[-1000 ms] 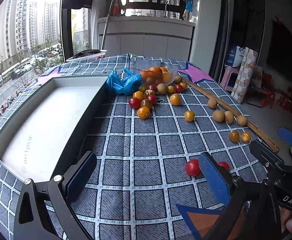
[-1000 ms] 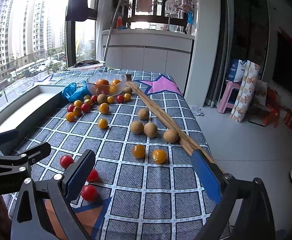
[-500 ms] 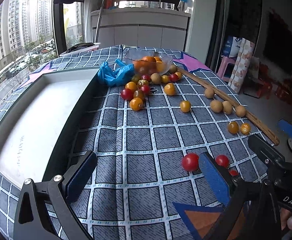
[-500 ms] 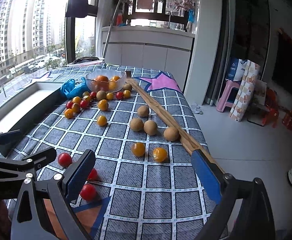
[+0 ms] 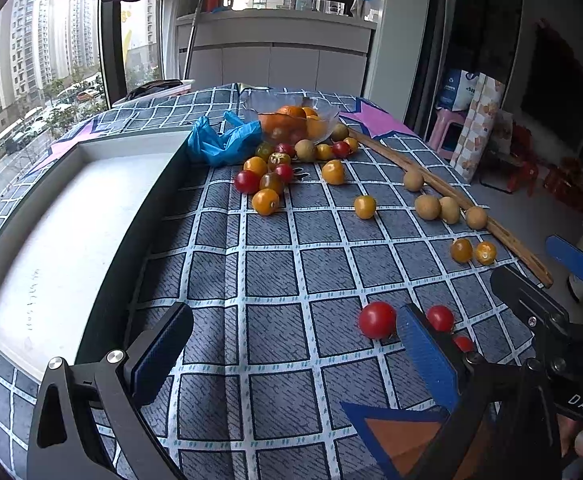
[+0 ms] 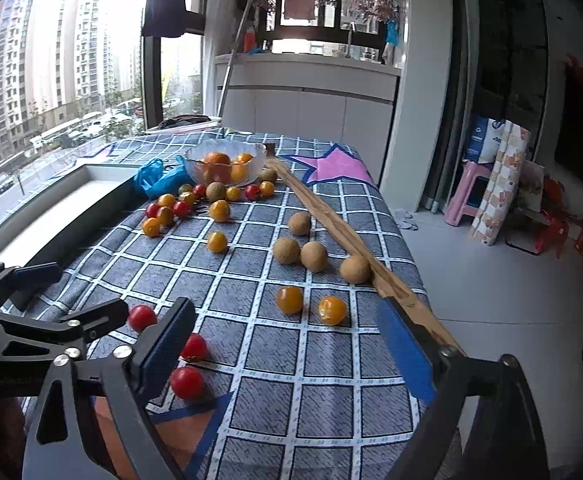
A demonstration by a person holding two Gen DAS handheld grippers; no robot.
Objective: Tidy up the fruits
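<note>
My left claw [image 5: 291, 360] is spread wide with nothing between its blue pads, hanging low over the checked cloth [image 5: 275, 280] that covers the desk. Just beyond its right pad sit three red tomatoes [image 5: 376, 319], close together, near my right claw [image 5: 547, 284], which comes in from that side. To the left of the left claw runs the white tray [image 5: 63, 220] with its dark rim.

My right claw [image 6: 287, 348] is spread wide too, gripping nothing. Those same red tomatoes [image 6: 187, 382] lie beside and just past its left pad. Straight ahead, between its pads, rest two yellow tomatoes [image 6: 289, 299], nearly touching. Farther on sit four brown round fruits [image 6: 313, 256], the nearest one against the wooden stick [image 6: 343, 228] that runs away along the desk's right side, passing by the right pad.

Well ahead of both claws, a loose cluster of red and yellow tomatoes [image 5: 265, 184] spreads in front of the glass bowl [image 5: 291, 120], which holds orange fruit. A crumpled blue bag [image 5: 223, 140] lies just left of the bowl. One yellow tomato [image 5: 365, 206] sits alone between the cluster and the brown fruits.
</note>
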